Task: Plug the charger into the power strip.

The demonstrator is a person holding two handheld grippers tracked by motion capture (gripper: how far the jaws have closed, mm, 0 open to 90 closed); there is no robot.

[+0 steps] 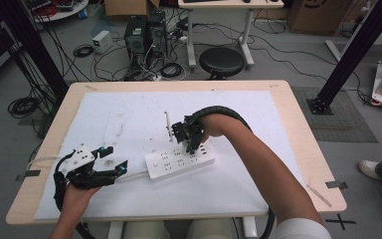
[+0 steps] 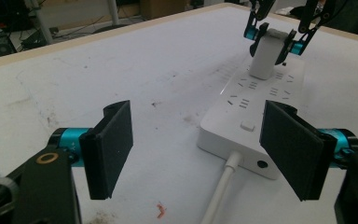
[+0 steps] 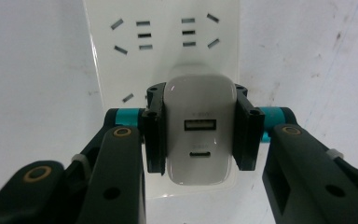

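A white power strip [image 1: 179,159] lies on the white mat, its cable [image 2: 221,186] leaving the near end. A white USB charger [image 3: 198,98] stands upright on the strip's socket face [image 3: 163,42]. My right gripper [image 1: 191,138] points down and is shut on the charger, one pad on each side [image 3: 198,133]. The left gripper view shows that same grip farther off at the charger [image 2: 266,53]. My left gripper [image 1: 113,160] rests on the mat just short of the strip's cable end. Its jaws are open and hold nothing [image 2: 200,149], with the strip [image 2: 251,107] ahead of them.
A thin white stick [image 1: 168,124] lies on the mat just left of the right gripper. The white mat [image 1: 258,179] covers most of the wooden table [image 1: 303,149]. Beyond the far edge stand a black stool [image 1: 221,60], computer boxes and loose cables on the floor.
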